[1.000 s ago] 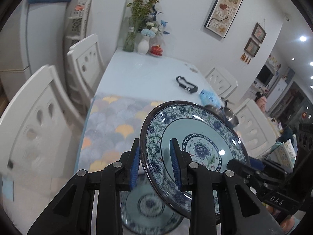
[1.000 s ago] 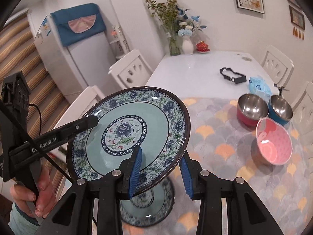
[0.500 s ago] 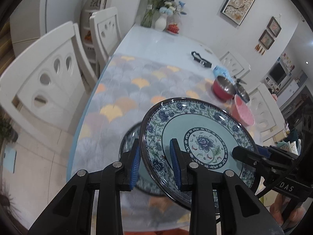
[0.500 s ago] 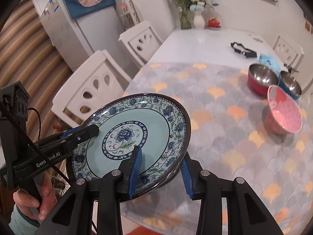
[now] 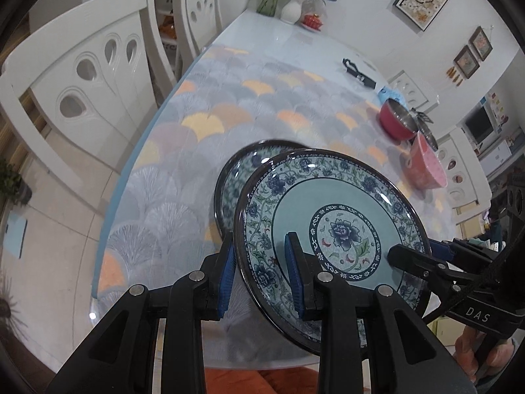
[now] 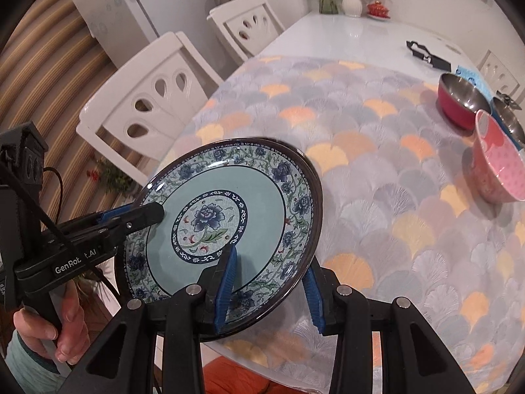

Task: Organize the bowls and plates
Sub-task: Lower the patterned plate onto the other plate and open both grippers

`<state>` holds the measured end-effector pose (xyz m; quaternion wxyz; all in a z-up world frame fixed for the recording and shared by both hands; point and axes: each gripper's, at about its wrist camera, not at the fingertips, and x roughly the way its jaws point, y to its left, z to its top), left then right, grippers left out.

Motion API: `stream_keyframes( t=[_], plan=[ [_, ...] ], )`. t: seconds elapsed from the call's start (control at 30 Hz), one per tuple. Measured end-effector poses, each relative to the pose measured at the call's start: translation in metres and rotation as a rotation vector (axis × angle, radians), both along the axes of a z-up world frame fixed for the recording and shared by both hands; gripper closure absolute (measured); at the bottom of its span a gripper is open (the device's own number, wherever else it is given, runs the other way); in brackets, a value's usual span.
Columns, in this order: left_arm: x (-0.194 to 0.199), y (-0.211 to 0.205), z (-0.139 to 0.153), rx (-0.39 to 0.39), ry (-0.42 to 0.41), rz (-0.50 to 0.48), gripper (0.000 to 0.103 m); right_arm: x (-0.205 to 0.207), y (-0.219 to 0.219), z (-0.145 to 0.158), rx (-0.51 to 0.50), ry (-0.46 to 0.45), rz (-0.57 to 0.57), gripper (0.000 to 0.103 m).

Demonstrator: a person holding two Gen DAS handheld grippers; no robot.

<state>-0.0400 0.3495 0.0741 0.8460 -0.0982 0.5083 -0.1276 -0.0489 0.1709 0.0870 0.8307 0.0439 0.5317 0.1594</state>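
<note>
A blue floral plate (image 5: 331, 216) hangs tilted in the air over the near end of the worktop (image 5: 262, 105), carried from two sides at once. The left gripper (image 5: 261, 274) straddles its near-left rim, the blue-padded fingers (image 5: 293, 275) narrowly parted with one above and one below the rim, clamped on it. The right gripper (image 6: 267, 282) has the opposite rim the same way, one pad lying on the plate's decorated face and the other under the dark edge, so its fingers are likewise closed on the plate.

Directly beneath and slightly beyond it, a second plate (image 5: 238, 170) of the same pattern lies flat on the worktop; only its far-left crescent shows past the held one in the left wrist view, and whether the two touch cannot be told.

Farther along the worktop, well apart from the plates, a pink bowl (image 6: 500, 161) sits tipped toward the camera, with a red-sided steel bowl (image 6: 461, 103) just behind it and another steel bowl (image 6: 507, 115) beside that. A scallop-patterned cloth (image 6: 377, 170) covers this end of the worktop. White chairs (image 5: 88, 75) stand along its left side, and a vase of flowers (image 5: 292, 8) stands at the far end.
</note>
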Motion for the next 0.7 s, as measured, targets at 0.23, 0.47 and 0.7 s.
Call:
stream_keyframes(
  t=[0.23, 0.47, 0.7],
  plan=[
    [0.002, 0.001, -0.014, 0.015, 0.032, 0.01, 0.077, 0.004, 0.002, -0.02, -0.002, 0.054, 0.019, 0.064],
    [0.007, 0.003, -0.024, 0.022, 0.057, 0.018, 0.077, 0.01, 0.007, -0.035, -0.011, 0.1, 0.023, 0.064],
    [0.016, 0.0, -0.03, 0.034, 0.069, 0.016, 0.077, 0.022, 0.003, -0.05, 0.028, 0.166, -0.007, 0.064]
  ],
)
